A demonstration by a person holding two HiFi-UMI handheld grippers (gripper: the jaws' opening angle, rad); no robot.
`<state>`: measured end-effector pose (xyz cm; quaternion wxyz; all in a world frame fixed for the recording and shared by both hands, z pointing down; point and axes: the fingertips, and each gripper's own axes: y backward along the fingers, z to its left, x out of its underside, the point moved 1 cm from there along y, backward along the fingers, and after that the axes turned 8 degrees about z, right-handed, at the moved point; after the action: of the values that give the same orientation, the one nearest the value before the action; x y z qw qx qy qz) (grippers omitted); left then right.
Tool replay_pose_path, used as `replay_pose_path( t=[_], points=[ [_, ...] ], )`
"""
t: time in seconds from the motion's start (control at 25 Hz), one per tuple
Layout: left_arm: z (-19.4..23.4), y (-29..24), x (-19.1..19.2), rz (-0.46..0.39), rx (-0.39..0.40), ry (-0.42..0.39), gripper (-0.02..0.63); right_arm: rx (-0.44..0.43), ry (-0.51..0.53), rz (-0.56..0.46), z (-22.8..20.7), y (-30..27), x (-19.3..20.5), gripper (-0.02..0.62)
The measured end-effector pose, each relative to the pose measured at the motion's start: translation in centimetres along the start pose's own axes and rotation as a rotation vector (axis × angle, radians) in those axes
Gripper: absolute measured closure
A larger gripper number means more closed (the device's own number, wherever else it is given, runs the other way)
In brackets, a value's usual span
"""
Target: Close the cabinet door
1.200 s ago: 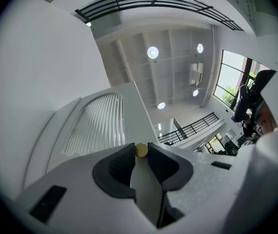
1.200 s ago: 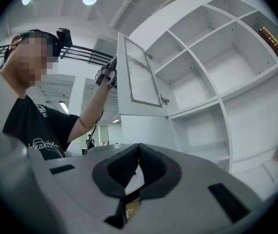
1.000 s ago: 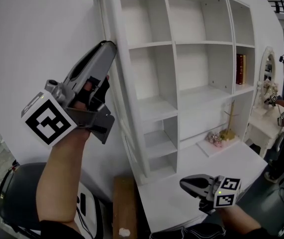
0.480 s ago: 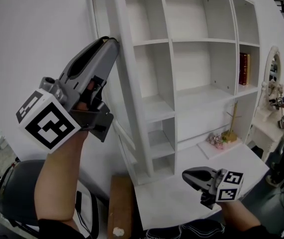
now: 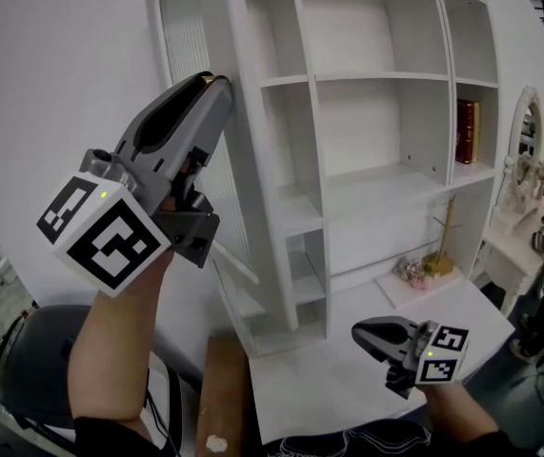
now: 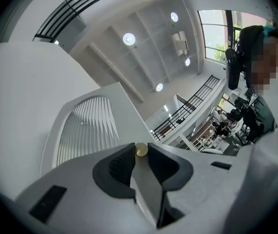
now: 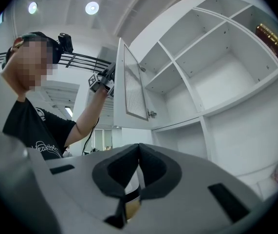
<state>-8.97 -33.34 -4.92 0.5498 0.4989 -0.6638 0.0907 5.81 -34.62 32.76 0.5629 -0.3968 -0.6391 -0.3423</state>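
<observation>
Now the door (image 5: 184, 36) covers more of the shelves (image 5: 367, 79), so closing advances. At upper left the left tongs (image 5: 218, 83) grip its edge; the right tongs (image 5: 359, 333) idle, closed and empty.

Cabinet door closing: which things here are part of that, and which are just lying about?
Part of the job: left gripper, shut on the knob; door; cabinet.
Lying about: book; gold stand; flowers; right gripper, shut and idle.
</observation>
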Motion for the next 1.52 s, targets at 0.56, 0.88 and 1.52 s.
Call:
replay_pose_path(
  t=[0.56, 0.88, 1.52],
  points=[
    [-0.5, -8.2, 4.4, 0.098, -0.115, -0.159, 0.529, -0.002, 0.004, -0.024, -5.8, 4.1, -1.3, 0.595],
    [0.3, -12.0, 7.0, 0.147, -0.21, -0.283, 0.53, 0.018, 0.0, -0.039, -9.2, 7.1, -1.8, 0.595],
    [2.1, -15.5, 9.7, 0.208, -0.309, -0.398, 0.531, -0.002, -0.009, -0.039, -12.4, 9.4, -1.5, 0.595]
  ],
)
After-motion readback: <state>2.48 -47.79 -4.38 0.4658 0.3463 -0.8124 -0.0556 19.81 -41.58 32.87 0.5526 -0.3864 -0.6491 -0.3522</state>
